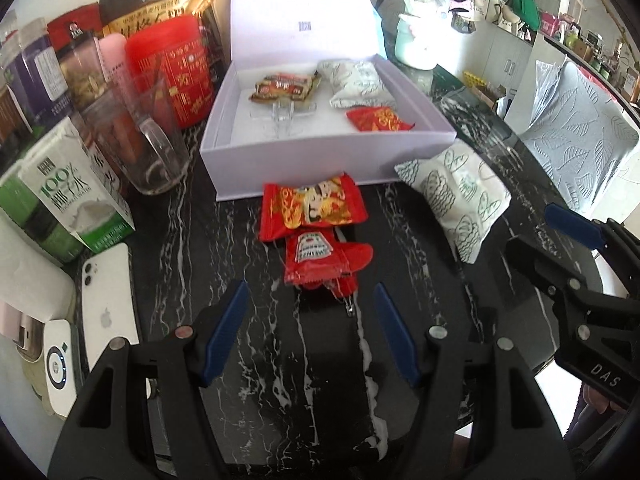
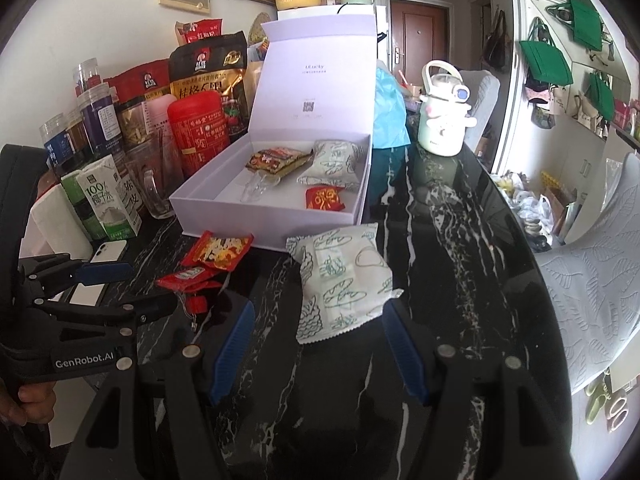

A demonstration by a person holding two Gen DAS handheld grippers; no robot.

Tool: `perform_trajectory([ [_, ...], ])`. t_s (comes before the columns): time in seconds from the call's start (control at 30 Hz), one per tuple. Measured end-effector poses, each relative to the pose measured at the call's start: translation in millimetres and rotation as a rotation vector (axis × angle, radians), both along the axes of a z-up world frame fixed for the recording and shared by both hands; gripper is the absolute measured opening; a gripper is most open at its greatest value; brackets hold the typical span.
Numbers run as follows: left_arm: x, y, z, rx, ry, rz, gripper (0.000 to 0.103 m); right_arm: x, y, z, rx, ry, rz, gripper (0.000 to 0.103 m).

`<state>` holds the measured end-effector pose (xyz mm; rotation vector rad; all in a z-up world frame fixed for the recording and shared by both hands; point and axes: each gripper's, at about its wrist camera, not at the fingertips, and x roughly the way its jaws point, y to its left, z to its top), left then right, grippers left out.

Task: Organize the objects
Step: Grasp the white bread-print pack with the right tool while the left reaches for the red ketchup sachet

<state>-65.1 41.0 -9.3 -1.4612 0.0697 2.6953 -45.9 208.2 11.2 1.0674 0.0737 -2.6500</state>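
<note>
An open lavender box [image 1: 320,164] stands on the black marble table and holds a brown snack packet [image 1: 286,86], white packets and a small red packet. In front of it lie a red snack packet [image 1: 312,204], a ketchup sachet [image 1: 320,254] and a white bread-print packet [image 1: 456,196]. My left gripper [image 1: 310,284] is open, its fingertips level with the sachet's near end. My right gripper [image 2: 320,306] is open too, and the near end of the white bread-print packet [image 2: 340,280] lies between its blue pads [image 2: 234,344] without being pressed.
On the left stand a glass mug [image 1: 148,152], a coconut-water carton [image 1: 76,200], a red tin [image 1: 172,72], jars and bags. A white phone [image 1: 106,300] lies nearby. A mint bottle [image 2: 442,120] stands behind the box. The table's curved edge and a leaf-patterned chair [image 2: 592,280] are on the right.
</note>
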Motion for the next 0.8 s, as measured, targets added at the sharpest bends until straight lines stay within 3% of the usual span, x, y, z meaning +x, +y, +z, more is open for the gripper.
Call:
perform_trajectory([
  [0.27,-4,-6,-19,0.07,-0.046,-0.007,0.064,-8,-2,-23,-0.021,-0.049,0.006,0.068],
  [0.8,-29,-12,-30,0.084,-0.064,0.01,0.064,-27,-4,-49,-0.023,-0.08,-0.003,0.068],
])
